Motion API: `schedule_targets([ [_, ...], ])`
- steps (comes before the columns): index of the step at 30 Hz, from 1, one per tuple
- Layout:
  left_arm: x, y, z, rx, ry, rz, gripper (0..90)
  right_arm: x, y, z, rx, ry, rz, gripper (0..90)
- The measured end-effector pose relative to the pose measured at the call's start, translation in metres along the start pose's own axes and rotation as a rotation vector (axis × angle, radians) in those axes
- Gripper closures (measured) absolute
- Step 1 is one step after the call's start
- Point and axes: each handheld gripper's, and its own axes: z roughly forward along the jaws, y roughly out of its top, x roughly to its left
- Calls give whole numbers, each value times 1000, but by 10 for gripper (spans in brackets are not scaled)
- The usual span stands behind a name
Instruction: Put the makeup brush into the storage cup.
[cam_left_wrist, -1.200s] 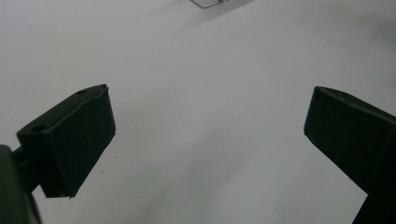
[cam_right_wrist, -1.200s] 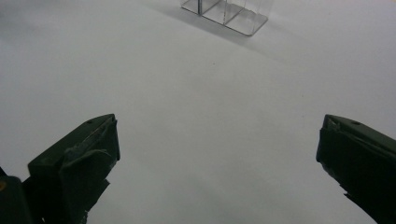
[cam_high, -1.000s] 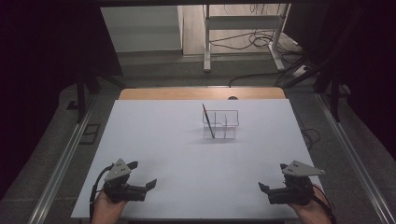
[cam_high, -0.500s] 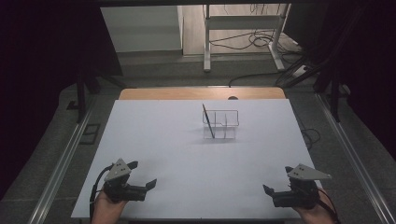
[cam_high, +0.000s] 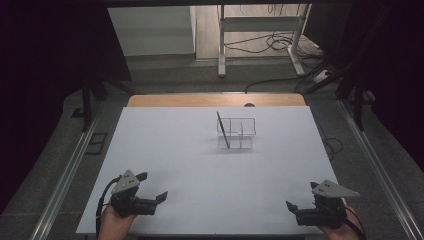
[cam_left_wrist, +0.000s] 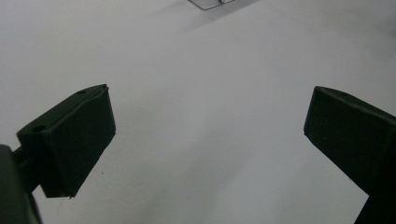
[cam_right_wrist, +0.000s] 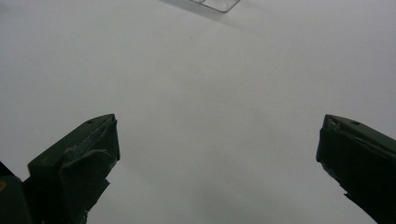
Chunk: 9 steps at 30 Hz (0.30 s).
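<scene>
A clear plastic organizer (cam_high: 236, 133) with several compartments stands on the white table (cam_high: 190, 150), right of centre and toward the far side. A thin dark stick (cam_high: 223, 130) leans in its left compartment. My left gripper (cam_high: 153, 186) rests at the near left corner, open and holding nothing. In the left gripper view its jaws (cam_left_wrist: 210, 107) stand wide apart over bare white surface, with a corner of the organizer (cam_left_wrist: 208, 3) at the top edge. My right gripper (cam_high: 296, 212) sits at the near right corner, open and empty (cam_right_wrist: 217, 135), with the organizer (cam_right_wrist: 215, 4) far ahead.
A wooden strip (cam_high: 215, 100) runs along the table's far edge, with a small dark spot (cam_high: 248, 105) on it. Metal rails (cam_high: 65, 175) flank the table on the floor. Beyond are a white metal stand (cam_high: 260, 25) and loose cables (cam_high: 270, 47).
My right gripper has drawn back a little toward the near edge and to the right. The left gripper and the organizer have stayed put.
</scene>
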Motion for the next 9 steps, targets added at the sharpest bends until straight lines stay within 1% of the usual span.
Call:
schedule_targets([
  [3, 0, 0, 0, 1, 0, 0, 24, -1, -3, 0, 9, -7, -2, 0],
  [9, -1, 1, 1, 0, 0, -1, 24, -2, -6, 3, 27, 0, -3, 0],
])
